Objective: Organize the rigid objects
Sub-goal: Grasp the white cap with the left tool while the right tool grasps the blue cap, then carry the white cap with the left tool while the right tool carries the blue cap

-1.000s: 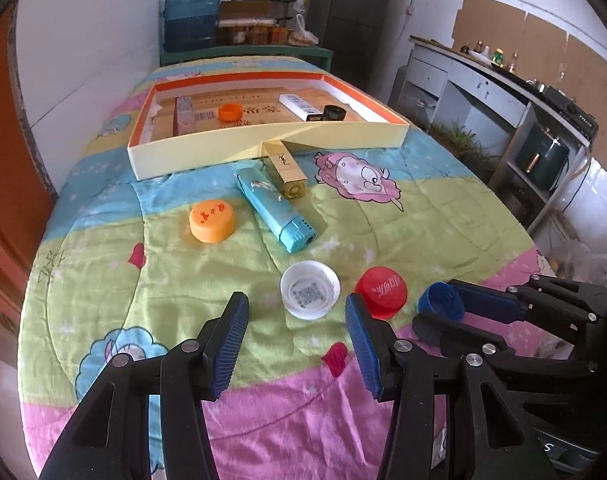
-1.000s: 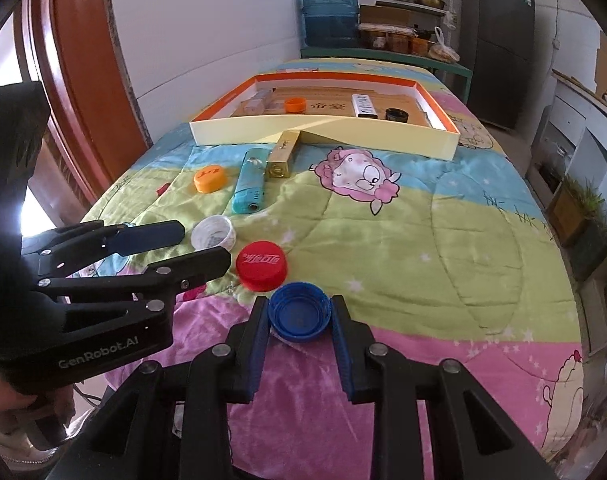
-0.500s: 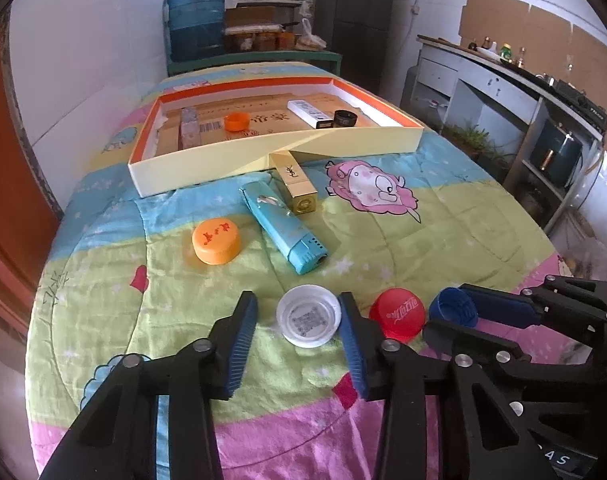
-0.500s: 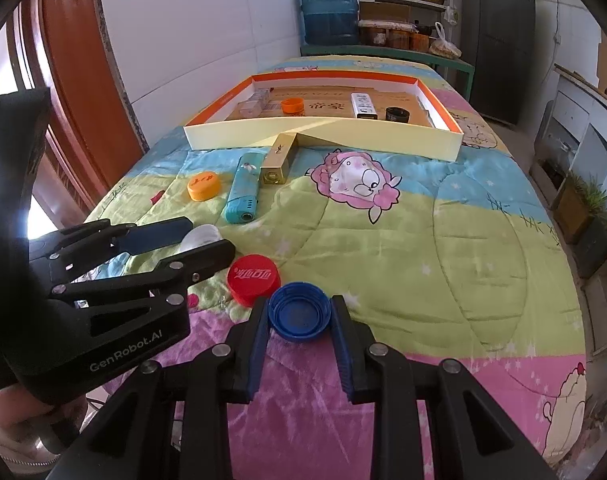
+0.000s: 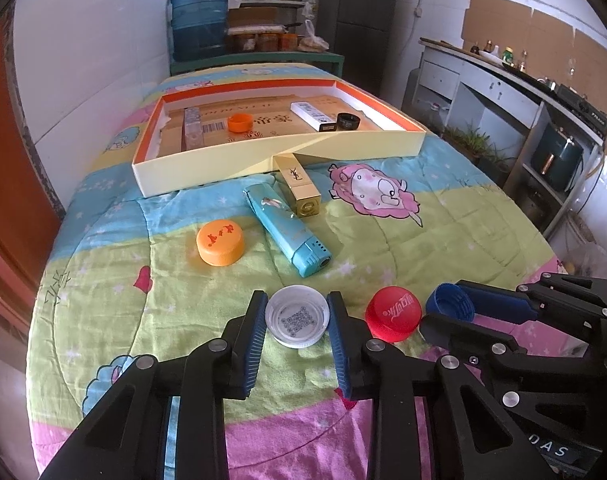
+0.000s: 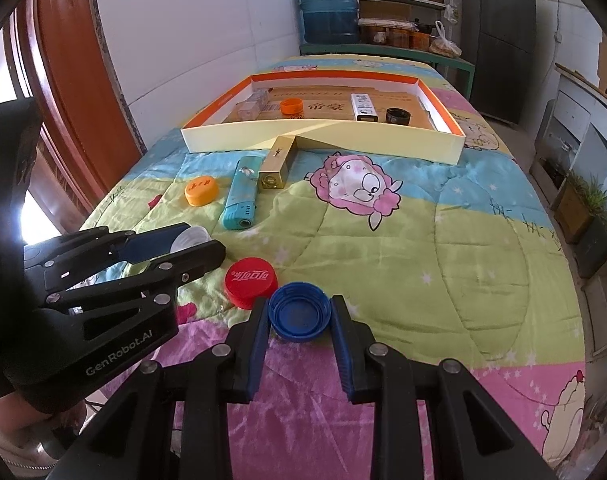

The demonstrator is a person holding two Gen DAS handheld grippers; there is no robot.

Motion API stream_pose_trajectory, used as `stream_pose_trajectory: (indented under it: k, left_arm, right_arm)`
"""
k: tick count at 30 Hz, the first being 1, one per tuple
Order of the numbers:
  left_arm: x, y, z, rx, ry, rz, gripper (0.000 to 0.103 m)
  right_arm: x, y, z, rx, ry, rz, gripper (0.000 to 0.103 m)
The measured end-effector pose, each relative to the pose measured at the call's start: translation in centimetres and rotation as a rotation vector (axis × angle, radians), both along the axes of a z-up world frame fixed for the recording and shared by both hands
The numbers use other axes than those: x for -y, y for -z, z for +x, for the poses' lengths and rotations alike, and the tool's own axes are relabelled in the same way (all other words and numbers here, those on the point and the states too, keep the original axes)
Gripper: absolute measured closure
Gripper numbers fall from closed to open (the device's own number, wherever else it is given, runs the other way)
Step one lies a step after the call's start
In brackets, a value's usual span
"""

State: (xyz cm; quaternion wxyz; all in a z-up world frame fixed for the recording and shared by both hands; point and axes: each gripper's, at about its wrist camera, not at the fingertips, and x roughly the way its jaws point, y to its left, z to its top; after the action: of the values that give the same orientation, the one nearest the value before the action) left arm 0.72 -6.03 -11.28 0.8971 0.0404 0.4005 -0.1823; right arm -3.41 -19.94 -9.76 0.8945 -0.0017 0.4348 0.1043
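Your left gripper (image 5: pixel 296 322) is clamped on the white cap (image 5: pixel 297 322), which lies open side up with both pads touching its rim. Your right gripper (image 6: pixel 299 317) grasps the blue cap (image 6: pixel 299 317) the same way, hollow side up, low over the pink band of the quilt (image 6: pixel 443 240). Between the two held caps sits the red cap (image 6: pixel 250 282) on the quilt, just beside the blue one. Farther on, left of centre, the orange cap (image 5: pixel 220 241) rests top up, apart from the teal lighter (image 5: pixel 287 230) lying to its right. The gold lipstick box (image 5: pixel 299 190) lies beside the lighter, its far end touching the near wall of the tray (image 5: pixel 207 172). Inside the tray lie a clear box (image 5: pixel 193 132) at the left, a small orange cap (image 5: pixel 240 123), a white box (image 5: pixel 312 115) and a black cap (image 5: pixel 348 121) at the right.
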Motion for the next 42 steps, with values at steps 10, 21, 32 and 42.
stream_pose_trajectory:
  k: [10, 21, 32, 42]
  left_arm:
    - [-0.3, -1.1, -0.3, 0.015, -0.007, -0.022, 0.072]
    - [-0.6, -2.7, 0.0, 0.039, -0.019, -0.037, 0.072]
    - [-1.0, -4.1, 1.3, 0.057, -0.056, -0.034, 0.072]
    - [-1.2, -5.6, 3.5, 0.080, -0.091, -0.033, 0.072]
  right_arm:
    - [0.3, -0.7, 0.2, 0.014, 0.007, 0.009, 0.073]
    - [0.2, -2.0, 1.2, 0.046, 0.004, 0.016, 0.073]
    - [-0.9, -3.4, 2.8, 0.080, -0.030, 0.020, 0.073]
    - [-0.9, -4.6, 4.4, 0.109, -0.032, 0.019, 0.073]
